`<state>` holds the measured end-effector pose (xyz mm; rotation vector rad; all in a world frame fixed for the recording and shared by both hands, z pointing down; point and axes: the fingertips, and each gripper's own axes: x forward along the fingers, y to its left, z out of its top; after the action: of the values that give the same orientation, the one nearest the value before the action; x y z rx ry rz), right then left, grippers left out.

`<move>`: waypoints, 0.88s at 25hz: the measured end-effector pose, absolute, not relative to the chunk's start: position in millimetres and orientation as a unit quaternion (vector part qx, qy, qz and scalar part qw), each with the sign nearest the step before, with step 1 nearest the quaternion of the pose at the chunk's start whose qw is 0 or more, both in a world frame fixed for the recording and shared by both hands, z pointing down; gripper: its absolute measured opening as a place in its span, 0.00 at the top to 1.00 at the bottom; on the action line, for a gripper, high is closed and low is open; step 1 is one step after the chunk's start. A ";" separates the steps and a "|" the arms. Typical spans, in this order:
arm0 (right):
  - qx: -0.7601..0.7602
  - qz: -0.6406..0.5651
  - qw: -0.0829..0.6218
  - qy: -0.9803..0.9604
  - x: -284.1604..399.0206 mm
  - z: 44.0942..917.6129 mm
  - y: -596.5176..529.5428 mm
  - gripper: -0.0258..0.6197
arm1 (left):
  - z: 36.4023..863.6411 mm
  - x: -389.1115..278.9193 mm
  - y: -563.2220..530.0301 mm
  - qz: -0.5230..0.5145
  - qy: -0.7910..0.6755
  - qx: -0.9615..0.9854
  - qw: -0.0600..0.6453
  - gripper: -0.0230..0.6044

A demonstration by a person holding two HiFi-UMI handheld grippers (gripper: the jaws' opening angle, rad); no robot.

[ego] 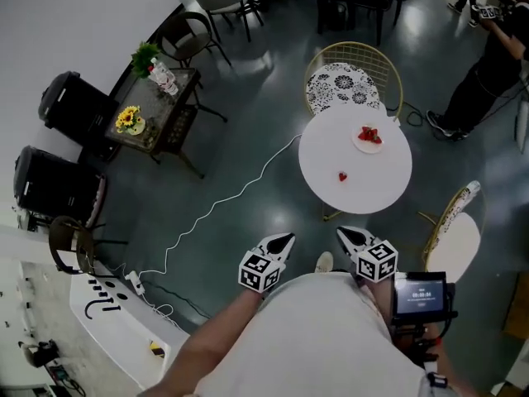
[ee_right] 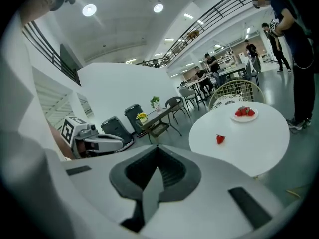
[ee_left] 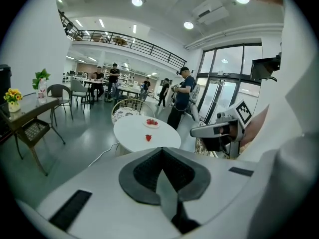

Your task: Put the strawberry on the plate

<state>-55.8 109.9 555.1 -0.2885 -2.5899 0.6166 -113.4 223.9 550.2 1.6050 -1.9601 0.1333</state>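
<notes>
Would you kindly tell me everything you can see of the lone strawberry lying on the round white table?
The strawberry is small and red; any leaves are too small to make out. It lies alone on the bare top of the round white table, towards the near side. It is apart from the white plate, which already holds other strawberries. Only the table touches it.

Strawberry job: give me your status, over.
Shut and empty: left gripper, right gripper, both short of the table. Loose strawberry on it, outside the plate, which holds more strawberries. Nothing stands between.
</notes>
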 end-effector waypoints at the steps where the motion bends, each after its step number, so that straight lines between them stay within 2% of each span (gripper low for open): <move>1: -0.101 0.226 0.230 -0.941 -55.9 557.4 102.3 0.95 | 549.8 -115.2 214.6 0.050 -0.735 0.607 0.298 0.96; 7: -0.087 0.234 0.216 -0.944 -71.3 564.6 73.6 0.95 | 545.0 -138.9 177.9 0.062 -0.727 0.622 0.285 0.95; 22: 0.023 0.265 0.205 -0.942 -51.0 574.9 36.4 0.95 | 558.3 -148.2 120.5 0.113 -0.644 0.701 0.285 0.95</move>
<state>-51.0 36.4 574.9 0.0652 -2.6251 0.7390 -148.2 120.5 558.3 1.8750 -1.7226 0.3015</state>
